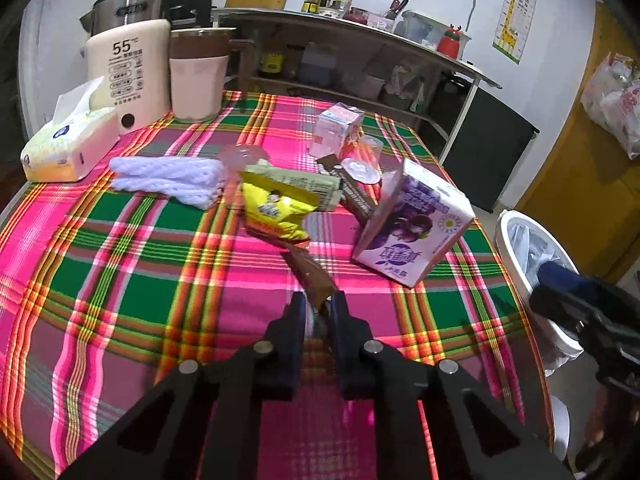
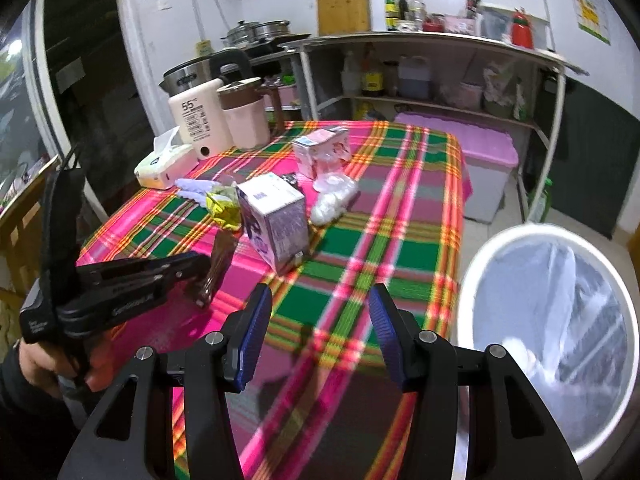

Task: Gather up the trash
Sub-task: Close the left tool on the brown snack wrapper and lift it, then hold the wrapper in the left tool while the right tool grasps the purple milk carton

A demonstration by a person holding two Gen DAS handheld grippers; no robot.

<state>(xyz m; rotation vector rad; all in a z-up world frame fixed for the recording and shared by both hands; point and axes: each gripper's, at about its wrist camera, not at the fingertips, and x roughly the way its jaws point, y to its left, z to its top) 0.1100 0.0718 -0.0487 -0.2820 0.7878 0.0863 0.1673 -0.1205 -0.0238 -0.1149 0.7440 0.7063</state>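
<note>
My left hand-held gripper (image 1: pixel 319 307) pinches the thin brown foil wrapper (image 1: pixel 310 276), long axis pointing forward; the white lined bin (image 2: pixel 548 332) lies rightward, beside my wide-open right hand-held gripper (image 2: pixel 320 320).

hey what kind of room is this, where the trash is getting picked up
Most likely a home kitchen or dining corner. A kettle stands on the table with its plaid cloth, sauce bottles sit on a counter shelf, and steamer pots are on a stove behind.
</note>
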